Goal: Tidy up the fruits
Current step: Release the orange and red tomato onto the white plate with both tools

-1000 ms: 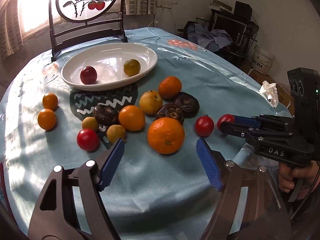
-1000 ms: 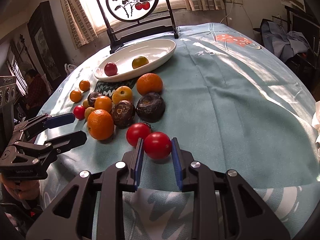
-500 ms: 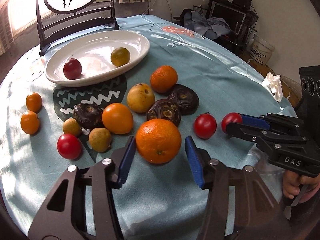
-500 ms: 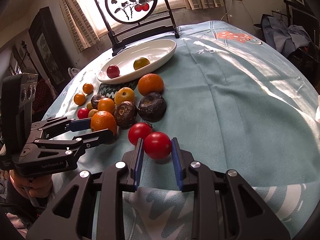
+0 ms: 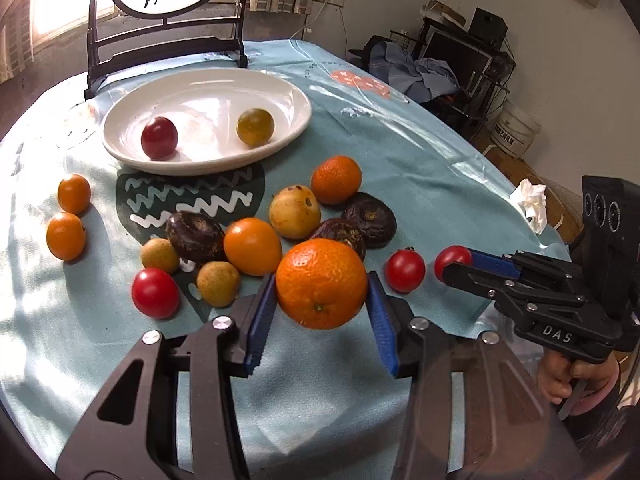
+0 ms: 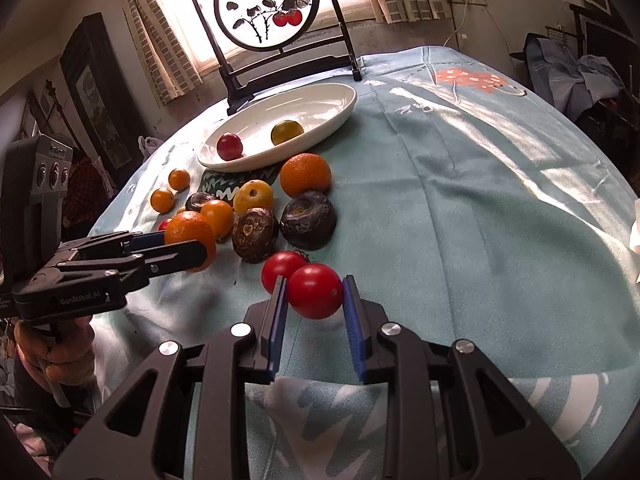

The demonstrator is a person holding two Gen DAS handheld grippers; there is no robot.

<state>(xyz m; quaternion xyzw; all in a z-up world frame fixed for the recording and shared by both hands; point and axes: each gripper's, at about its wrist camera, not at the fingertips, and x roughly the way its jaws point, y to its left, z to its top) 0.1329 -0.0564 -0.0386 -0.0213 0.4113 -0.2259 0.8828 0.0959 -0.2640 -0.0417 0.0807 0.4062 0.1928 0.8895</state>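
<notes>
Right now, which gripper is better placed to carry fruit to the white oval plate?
Left, marginally: the left gripper brackets the large orange, nearer the white oval plate; the right gripper brackets a red tomato farther out.

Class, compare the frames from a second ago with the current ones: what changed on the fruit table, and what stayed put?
The left gripper advanced and closed from wide open onto the large orange. The right gripper still clamps the same red tomato. The white plate and the loose fruit kept their places.
</notes>
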